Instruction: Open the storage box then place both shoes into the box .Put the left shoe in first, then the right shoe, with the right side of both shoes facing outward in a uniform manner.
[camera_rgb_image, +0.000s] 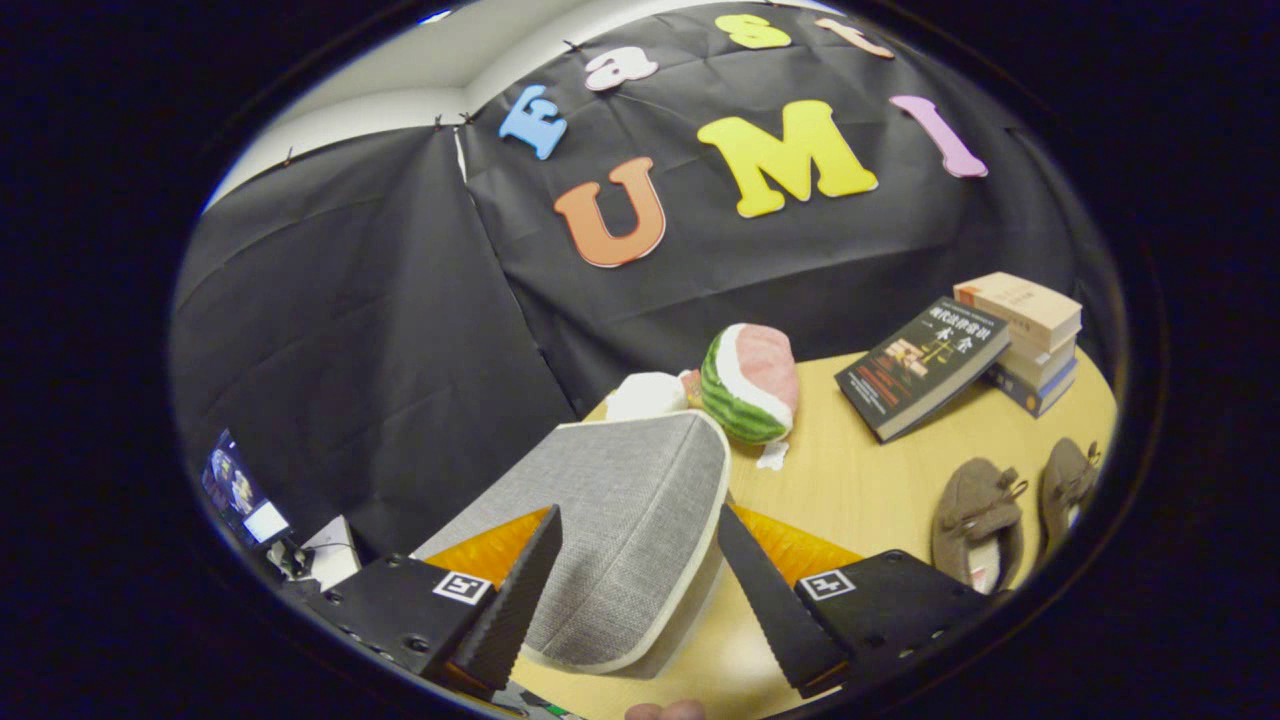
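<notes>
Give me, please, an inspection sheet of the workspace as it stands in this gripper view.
Surface: yellowish wooden table, round-edged.
Job's things: grey fabric storage box with a pale rim, lid closed, between the fingers and just ahead of them; two brown shoes side by side on the table, beyond the right-hand finger.
Clutter: watermelon-slice plush behind the box; a white thing beside it, too hidden to identify; dark book leaning on a stack of books.
Grippers: gripper open, fingers either side of the box, not pressing it.
Cables: nothing seen.
Surroundings: black cloth wall; a lit screen below the table's level; a fingertip under the gripper.
</notes>
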